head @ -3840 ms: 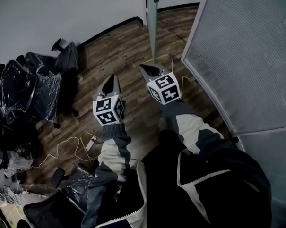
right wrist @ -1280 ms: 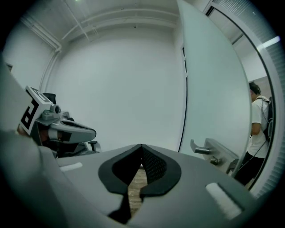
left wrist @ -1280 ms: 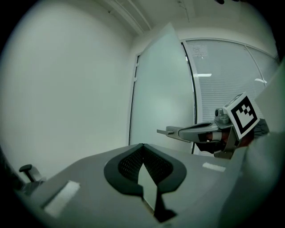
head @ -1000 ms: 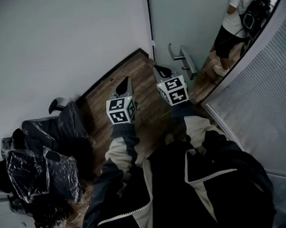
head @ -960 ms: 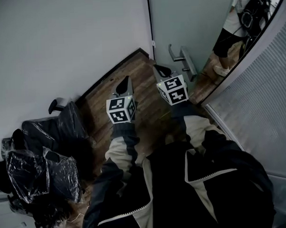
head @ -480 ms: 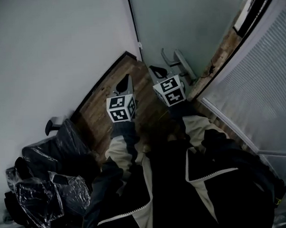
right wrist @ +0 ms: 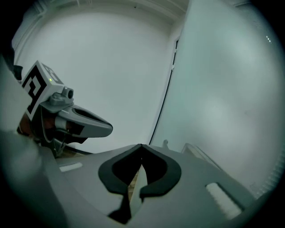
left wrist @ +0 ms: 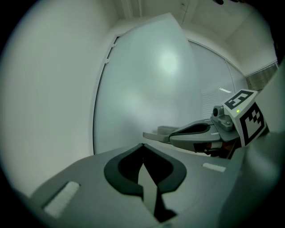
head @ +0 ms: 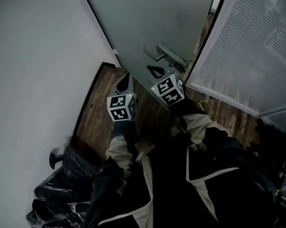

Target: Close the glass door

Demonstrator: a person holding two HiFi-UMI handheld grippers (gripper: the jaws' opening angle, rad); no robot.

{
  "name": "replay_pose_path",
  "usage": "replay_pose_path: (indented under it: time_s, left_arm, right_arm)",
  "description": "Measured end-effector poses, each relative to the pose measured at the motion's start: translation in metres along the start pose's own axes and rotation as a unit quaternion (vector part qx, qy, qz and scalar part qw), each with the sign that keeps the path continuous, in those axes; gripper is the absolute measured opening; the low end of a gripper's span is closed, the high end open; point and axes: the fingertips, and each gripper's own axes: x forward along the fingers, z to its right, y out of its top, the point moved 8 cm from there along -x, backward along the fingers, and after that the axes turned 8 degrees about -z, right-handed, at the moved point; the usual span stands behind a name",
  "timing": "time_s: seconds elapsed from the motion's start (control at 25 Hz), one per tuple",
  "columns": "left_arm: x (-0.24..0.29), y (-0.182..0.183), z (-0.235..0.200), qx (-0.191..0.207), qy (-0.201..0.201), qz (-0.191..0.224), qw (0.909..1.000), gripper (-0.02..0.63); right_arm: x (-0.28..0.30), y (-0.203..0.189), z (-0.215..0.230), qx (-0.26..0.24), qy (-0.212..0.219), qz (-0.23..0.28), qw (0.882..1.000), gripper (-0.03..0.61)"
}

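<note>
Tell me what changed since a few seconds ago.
The person turned toward the glass door, which now fills the head view's top; its handle lies just beyond the right gripper, no contact visible. Nothing taken or released. Both the left gripper and the right stayed shut, empty.

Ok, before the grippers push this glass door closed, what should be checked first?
1. Jaws of the left gripper shut and empty: ok.
2. Jaws of the right gripper shut and empty: ok.
3. Is the glass door closed: not ok, a gap shows at its free edge.
4. Is the door handle in view near the right gripper: ok.
5. Right gripper touching handle or glass: cannot tell.
</note>
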Motion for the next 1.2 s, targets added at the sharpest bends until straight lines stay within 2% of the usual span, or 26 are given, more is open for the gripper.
replay_pose_path:
  time_s: [0.16,0.28,0.4,0.56,0.64,0.68,0.88,0.96,1.0,1.04,1.2]
  left_arm:
    - [0.011,0.002,0.009,0.005,-0.038,0.002,0.9993,-0.002]
    - [0.016,0.004,0.017,0.006,-0.06,0.004,0.9982,-0.002]
    - [0.02,0.007,0.024,0.005,-0.08,0.007,0.9967,-0.002]
    - [0.022,0.007,0.033,0.012,-0.097,0.006,0.9952,-0.002]
    - [0.02,0.007,0.033,0.012,-0.101,0.005,0.9948,-0.002]
    - [0.019,0.006,0.033,0.013,-0.102,0.003,0.9947,-0.002]
    - [0.019,0.002,0.029,0.013,-0.1,0.0,0.9949,-0.002]
    - [0.019,0.002,0.026,0.011,-0.097,0.0,0.9952,-0.002]
    - [0.019,0.003,0.025,0.011,-0.096,0.0,0.9953,-0.002]
    - [0.02,0.003,0.025,0.011,-0.095,0.001,0.9954,-0.002]
    - [0.024,0.005,0.024,0.011,-0.092,-0.001,0.9957,-0.002]
  right_arm:
    - [-0.009,-0.001,0.006,-0.058,-0.051,-0.032,0.997,0.006]
    - [-0.011,0.002,0.013,-0.148,-0.096,-0.069,0.982,0.017]
    - [-0.002,-0.002,0.019,-0.253,-0.122,-0.146,0.949,0.189]
    - [0.017,-0.011,0.023,-0.375,-0.153,-0.219,0.888,0.279]
    - [0.026,-0.011,0.024,-0.41,-0.165,-0.231,0.867,0.296]
    - [0.03,-0.011,0.025,-0.42,-0.167,-0.236,0.86,0.298]
    - [0.043,-0.018,0.032,-0.446,-0.174,-0.25,0.842,0.292]
    - [0.048,-0.02,0.033,-0.459,-0.178,-0.252,0.833,0.234]
    - [0.05,-0.021,0.033,-0.464,-0.177,-0.254,0.83,0.162]
    - [0.051,-0.023,0.033,-0.468,-0.175,-0.256,0.828,0.123]
    - [0.054,-0.028,0.038,-0.471,-0.168,-0.253,0.828,0.126]
